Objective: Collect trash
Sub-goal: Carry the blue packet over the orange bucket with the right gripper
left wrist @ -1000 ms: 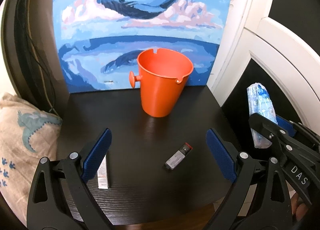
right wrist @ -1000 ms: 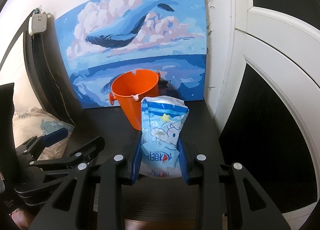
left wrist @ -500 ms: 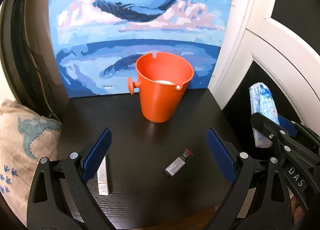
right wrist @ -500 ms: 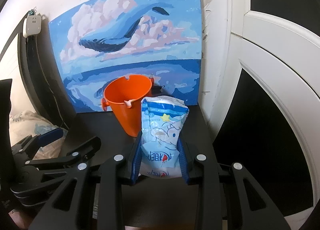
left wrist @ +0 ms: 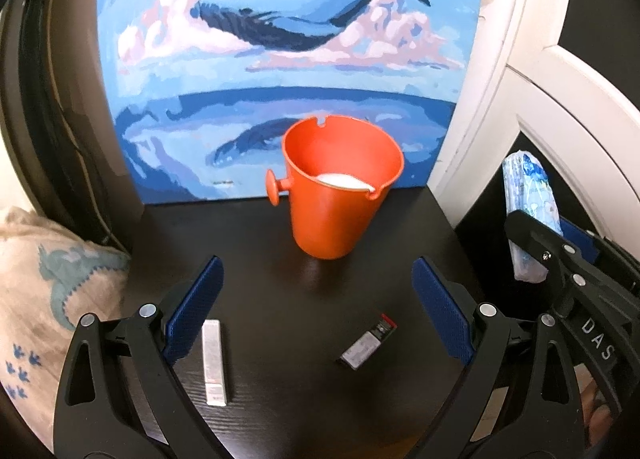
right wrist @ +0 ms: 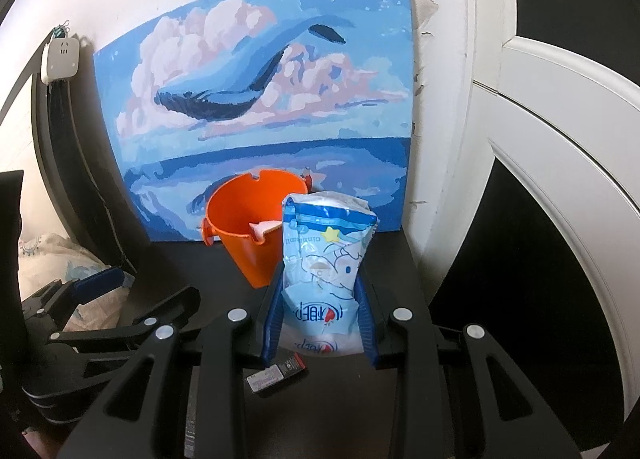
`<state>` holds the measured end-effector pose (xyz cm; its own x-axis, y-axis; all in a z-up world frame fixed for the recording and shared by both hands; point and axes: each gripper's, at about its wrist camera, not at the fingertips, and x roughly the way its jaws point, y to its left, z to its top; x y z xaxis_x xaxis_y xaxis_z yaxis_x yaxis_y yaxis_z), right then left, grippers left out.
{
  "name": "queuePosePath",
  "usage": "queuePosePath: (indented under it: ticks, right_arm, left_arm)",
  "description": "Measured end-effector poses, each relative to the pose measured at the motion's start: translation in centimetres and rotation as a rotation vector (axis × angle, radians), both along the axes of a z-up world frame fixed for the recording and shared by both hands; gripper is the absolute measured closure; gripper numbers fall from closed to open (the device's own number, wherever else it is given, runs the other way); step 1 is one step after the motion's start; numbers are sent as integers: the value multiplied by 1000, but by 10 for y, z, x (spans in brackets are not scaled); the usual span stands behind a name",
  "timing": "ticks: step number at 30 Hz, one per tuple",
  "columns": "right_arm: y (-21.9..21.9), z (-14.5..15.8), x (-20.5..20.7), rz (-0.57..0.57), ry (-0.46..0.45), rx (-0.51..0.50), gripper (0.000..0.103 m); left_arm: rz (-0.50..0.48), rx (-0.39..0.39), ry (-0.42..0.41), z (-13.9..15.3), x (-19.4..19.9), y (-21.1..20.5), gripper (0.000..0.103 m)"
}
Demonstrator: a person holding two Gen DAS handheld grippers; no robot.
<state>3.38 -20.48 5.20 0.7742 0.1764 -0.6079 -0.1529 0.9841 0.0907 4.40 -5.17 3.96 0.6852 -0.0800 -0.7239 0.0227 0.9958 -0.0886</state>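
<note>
My right gripper [right wrist: 320,311] clamps the crinkly blue-and-white plastic snack packet [right wrist: 324,259] just beside the orange plastic bucket [right wrist: 256,231]; my left gripper [left wrist: 316,311] gapes empty. Risk: the packet snagging the bucket's rim and tipping it.

buckets: 1 [left wrist: 338,203] | wrappers: 1 [right wrist: 324,259] | silver sticks: 1 [left wrist: 214,367] | dark packs: 1 [left wrist: 366,345] | paintings: 1 [left wrist: 280,59] | pillows: 1 [left wrist: 48,279] | tongs: 2 [left wrist: 316,311] [right wrist: 320,319]
</note>
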Motion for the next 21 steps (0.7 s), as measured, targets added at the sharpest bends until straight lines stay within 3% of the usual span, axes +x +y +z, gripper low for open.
queuePosePath:
  ticks: [7, 21]
  right_arm:
    - [1, -1, 17, 35, 22, 27, 70]
    - [17, 15, 71, 77, -8, 30, 70]
  left_arm:
    - [24, 54, -11, 1, 17, 2, 9]
    - [73, 78, -45, 17, 70, 12, 9]
